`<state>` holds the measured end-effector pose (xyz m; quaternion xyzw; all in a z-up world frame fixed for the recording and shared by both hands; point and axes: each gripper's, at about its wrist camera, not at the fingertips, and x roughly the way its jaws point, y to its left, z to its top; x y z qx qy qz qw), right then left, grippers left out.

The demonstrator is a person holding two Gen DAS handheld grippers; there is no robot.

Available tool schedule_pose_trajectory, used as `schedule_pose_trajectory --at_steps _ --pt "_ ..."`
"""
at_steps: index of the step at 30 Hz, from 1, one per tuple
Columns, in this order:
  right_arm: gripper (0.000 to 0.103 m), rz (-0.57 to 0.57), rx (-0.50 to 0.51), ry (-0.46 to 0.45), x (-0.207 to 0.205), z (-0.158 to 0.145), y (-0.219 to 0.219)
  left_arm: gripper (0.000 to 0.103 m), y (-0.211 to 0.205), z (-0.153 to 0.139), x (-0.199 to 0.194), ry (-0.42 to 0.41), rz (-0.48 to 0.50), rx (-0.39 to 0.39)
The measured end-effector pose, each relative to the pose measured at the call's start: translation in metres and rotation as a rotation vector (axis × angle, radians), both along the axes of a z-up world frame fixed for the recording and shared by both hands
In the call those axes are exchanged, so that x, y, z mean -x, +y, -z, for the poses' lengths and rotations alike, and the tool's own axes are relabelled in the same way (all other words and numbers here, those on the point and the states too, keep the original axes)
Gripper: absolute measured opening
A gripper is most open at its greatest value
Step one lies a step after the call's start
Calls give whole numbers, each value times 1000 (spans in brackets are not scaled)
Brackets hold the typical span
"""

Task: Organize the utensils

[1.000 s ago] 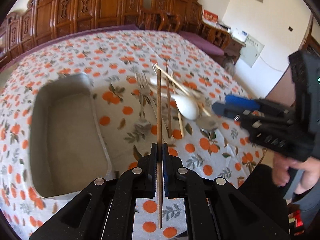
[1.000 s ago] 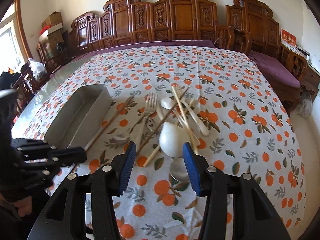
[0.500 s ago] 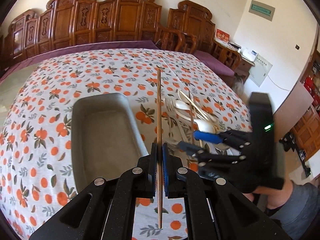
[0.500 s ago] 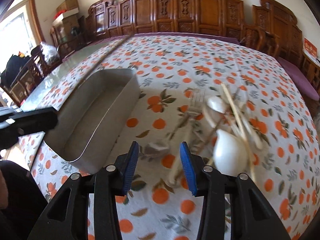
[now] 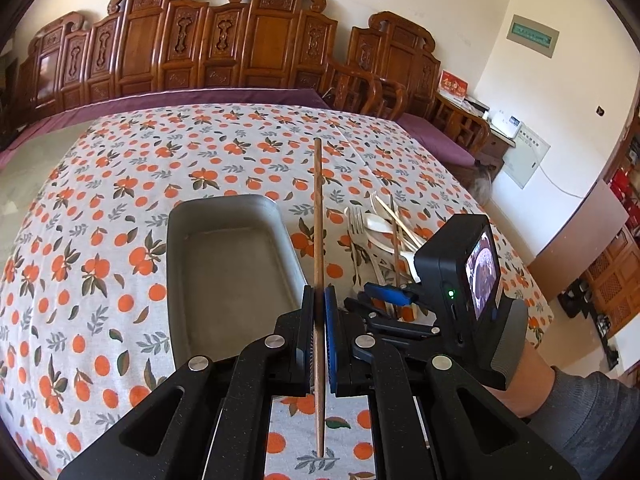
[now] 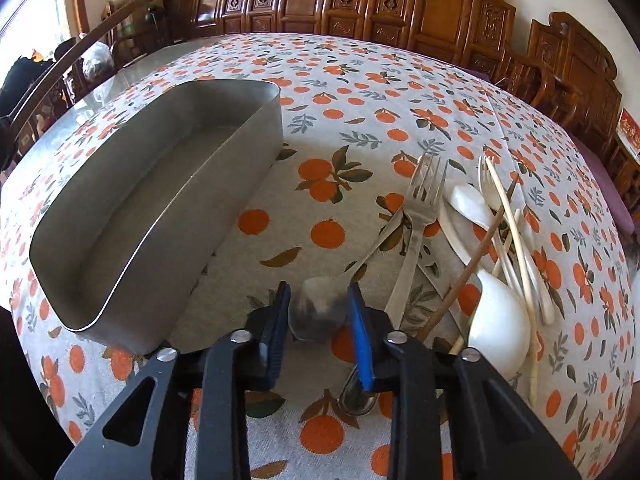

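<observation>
Left of centre on the orange-print tablecloth lies the metal tray. At lower centre, the left gripper clamps a brown chopstick beside the tray's right wall. The right gripper, jaws parted, straddles a metal spoon at the utensil pile, right.

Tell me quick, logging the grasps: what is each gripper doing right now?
Left gripper: closed on a brown chopstick.
Right gripper: open, fingers either side of a metal spoon's bowl, holding nothing.
</observation>
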<state>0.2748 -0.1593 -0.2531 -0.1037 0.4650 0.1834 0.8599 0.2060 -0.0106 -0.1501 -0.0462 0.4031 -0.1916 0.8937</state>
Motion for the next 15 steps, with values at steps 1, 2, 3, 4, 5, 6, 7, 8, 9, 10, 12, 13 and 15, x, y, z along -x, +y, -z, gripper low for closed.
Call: schedule_pose_trajectory --at_steps 1,2,3,4,5,6,7,8,9,10,12,13,15 --pt "18 -3 8 -6 1 -1 0 4 0 0 0 0 0 0" --pt "15 -3 14 -13 2 -2 -1 4 0 0 -1 0 1 0" --pt "9 -1 16 -17 3 -3 -2 4 0 0 -1 0 0 -1" --pt "5 -1 17 -21 4 -4 -3 4 0 0 -1 -1 0 -1" --pt "5 -1 18 -27 6 -5 -5 4 0 -1 0 -1 -1 -2" --pt "3 -1 15 -32 7 -7 -7 4 0 -1 -1 -2 -3 -4" --pt "3 -5 6 -32 7 -7 -8 4 1 -1 -1 -3 -5 -7" --pt "3 -14 -2 -33 9 -9 -9 4 2 -1 -1 -4 -8 -9" --pt "3 -19 -1 -43 12 -12 -10 4 4 -1 -2 -5 -13 -13" --pt "3 -23 -6 -49 14 -14 -9 4 7 -1 -3 -6 -20 -19" --pt "3 -34 -19 -64 20 -23 -10 4 13 1 -6 -4 -37 -29" --pt "3 -37 -21 -72 22 -26 -10 4 16 2 -7 1 -45 -29" --pt "3 -45 -37 -87 26 -36 -10 4 22 5 -11 14 -60 -31"
